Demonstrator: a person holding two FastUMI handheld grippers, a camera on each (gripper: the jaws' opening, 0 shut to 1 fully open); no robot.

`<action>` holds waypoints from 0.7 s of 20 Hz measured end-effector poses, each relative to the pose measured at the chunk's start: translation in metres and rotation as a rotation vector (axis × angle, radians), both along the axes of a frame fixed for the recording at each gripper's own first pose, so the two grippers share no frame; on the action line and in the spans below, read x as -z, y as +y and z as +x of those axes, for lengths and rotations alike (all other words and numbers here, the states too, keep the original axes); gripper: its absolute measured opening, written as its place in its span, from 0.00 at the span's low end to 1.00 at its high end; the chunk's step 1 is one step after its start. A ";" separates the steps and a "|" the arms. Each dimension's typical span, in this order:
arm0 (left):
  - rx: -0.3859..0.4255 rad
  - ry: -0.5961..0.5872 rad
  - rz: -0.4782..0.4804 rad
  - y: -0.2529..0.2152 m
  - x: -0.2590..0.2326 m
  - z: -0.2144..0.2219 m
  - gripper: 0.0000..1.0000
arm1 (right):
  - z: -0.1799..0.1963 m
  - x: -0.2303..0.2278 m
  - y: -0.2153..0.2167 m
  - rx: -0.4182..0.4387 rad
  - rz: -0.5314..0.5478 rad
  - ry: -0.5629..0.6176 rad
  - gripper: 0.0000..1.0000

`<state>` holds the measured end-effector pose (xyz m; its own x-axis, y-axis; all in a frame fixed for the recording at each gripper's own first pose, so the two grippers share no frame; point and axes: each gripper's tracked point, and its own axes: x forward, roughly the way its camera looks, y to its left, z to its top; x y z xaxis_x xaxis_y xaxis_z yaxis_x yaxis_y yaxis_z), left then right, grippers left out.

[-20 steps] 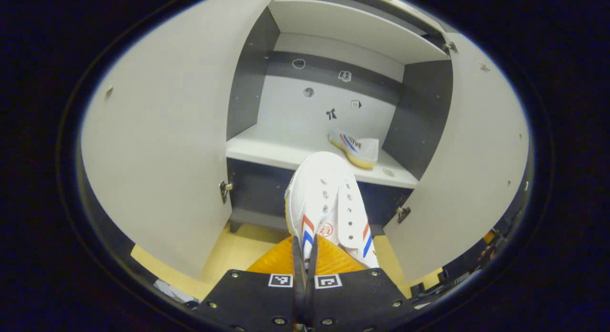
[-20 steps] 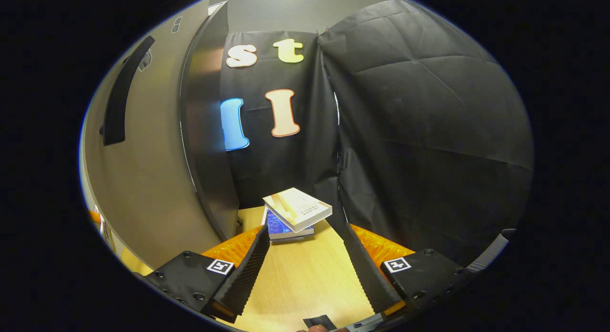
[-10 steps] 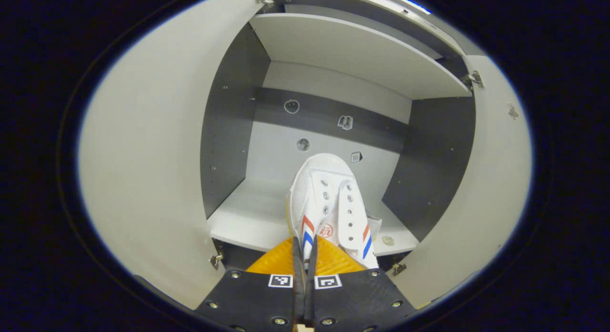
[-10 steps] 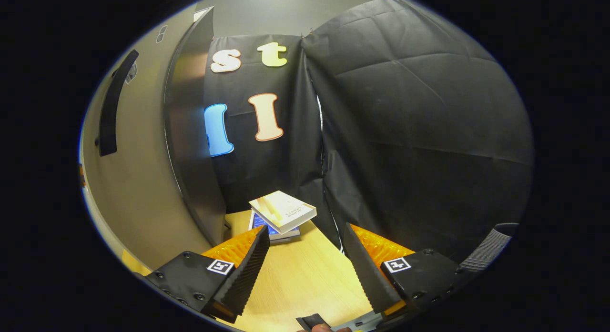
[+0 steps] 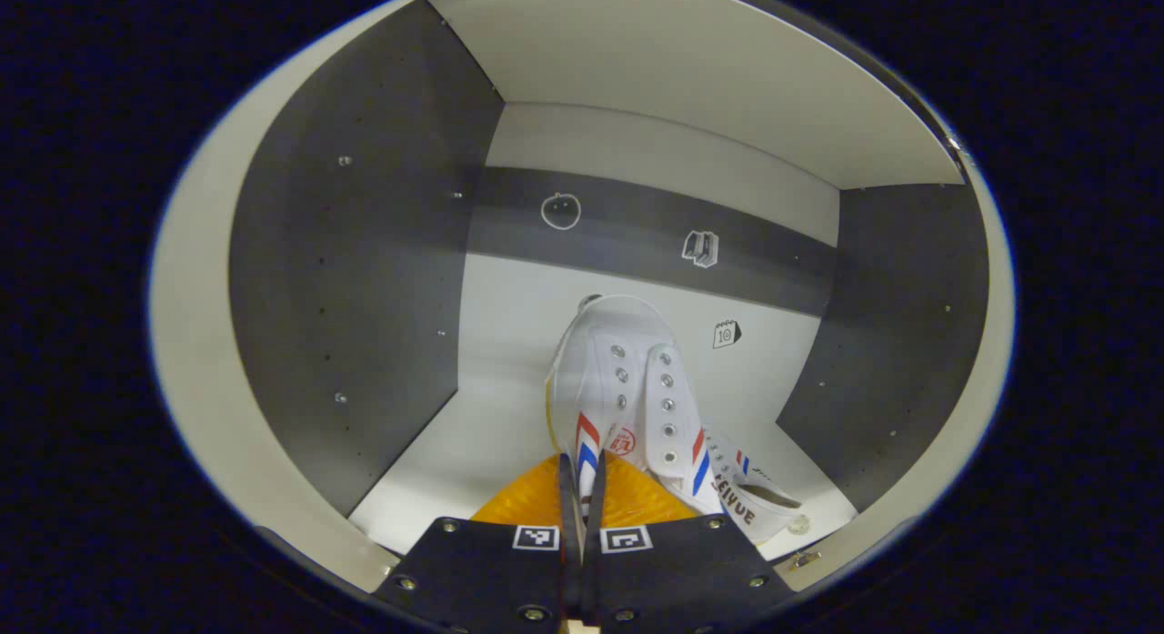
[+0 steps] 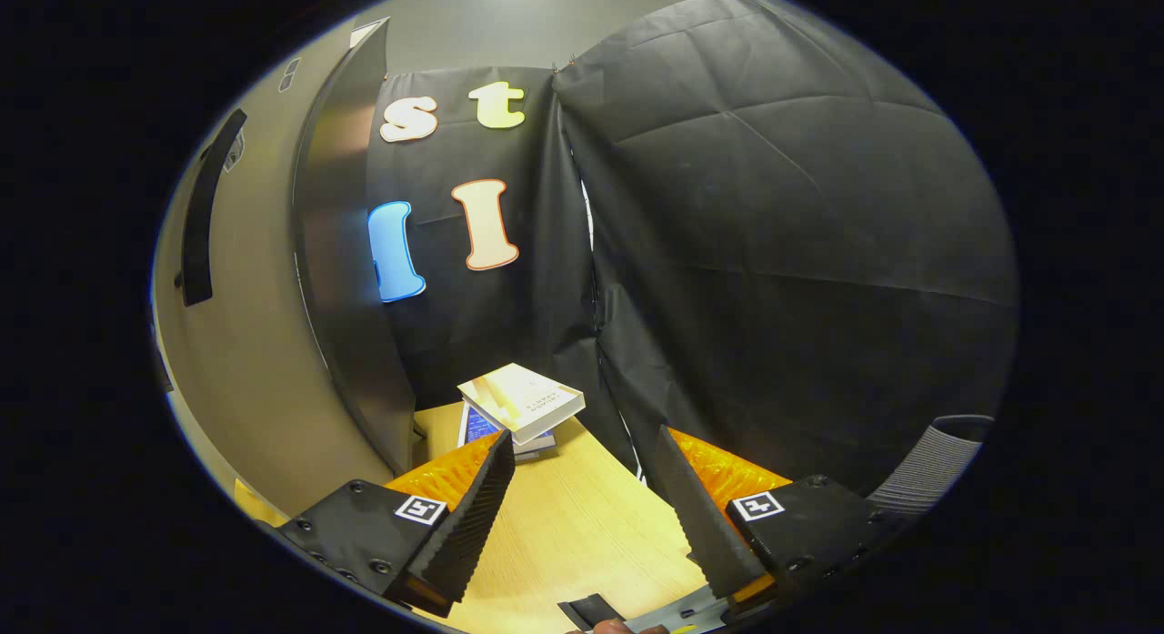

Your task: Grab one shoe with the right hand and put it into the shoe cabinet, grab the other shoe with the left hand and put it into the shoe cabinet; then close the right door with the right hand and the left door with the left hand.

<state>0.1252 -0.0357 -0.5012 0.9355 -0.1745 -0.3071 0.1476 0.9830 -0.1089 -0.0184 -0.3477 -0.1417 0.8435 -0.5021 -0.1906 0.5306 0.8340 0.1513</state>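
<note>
white cloth makes up the shoe (image 5: 627, 388) that the left gripper (image 5: 580, 525) has clenched by its back end, in the left gripper view. its two fingers press tight on the shoe's edge, with almost no gap. the shoe is inside the shoe cabinet (image 5: 364, 279), toe toward the back wall, over the pale shelf (image 5: 455, 461); if it touches the shelf i cannot tell. a second shoe (image 5: 755, 502) lies on the shelf just to the right. so there are two shoes, both in the cabinet. this looks like the step of putting the left hand's shoe in. next, the shoe should go down flat and the fingers let go, then back out. in the right gripper view, the right gripper (image 6: 582, 498) is spread wide with nothing in it, over a wood table (image 6: 582, 543). two books (image 6: 518, 407) sit stacked by the black cloth. one open cabinet door (image 6: 264, 343) with a dark handle (image 6: 200, 216) stands at the left, waiting to be closed.
</note>
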 end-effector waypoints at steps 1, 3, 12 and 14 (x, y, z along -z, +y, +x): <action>0.008 0.021 -0.016 -0.001 0.003 0.001 0.01 | 0.000 -0.001 -0.001 0.006 0.001 0.001 0.98; 0.005 0.045 -0.013 0.003 0.002 0.003 0.00 | -0.002 -0.004 -0.002 0.015 0.004 -0.005 0.98; -0.021 0.075 0.032 -0.002 -0.004 -0.001 0.02 | -0.008 0.001 -0.011 0.046 0.021 0.002 0.98; -0.019 0.076 0.049 -0.002 -0.004 -0.001 0.05 | -0.005 -0.001 -0.010 0.042 0.021 -0.004 0.98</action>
<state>0.1244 -0.0374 -0.4976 0.9122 -0.1402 -0.3849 0.1222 0.9900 -0.0710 -0.0233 -0.3578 -0.1411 0.8225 -0.5332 -0.1981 0.5646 0.8075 0.1707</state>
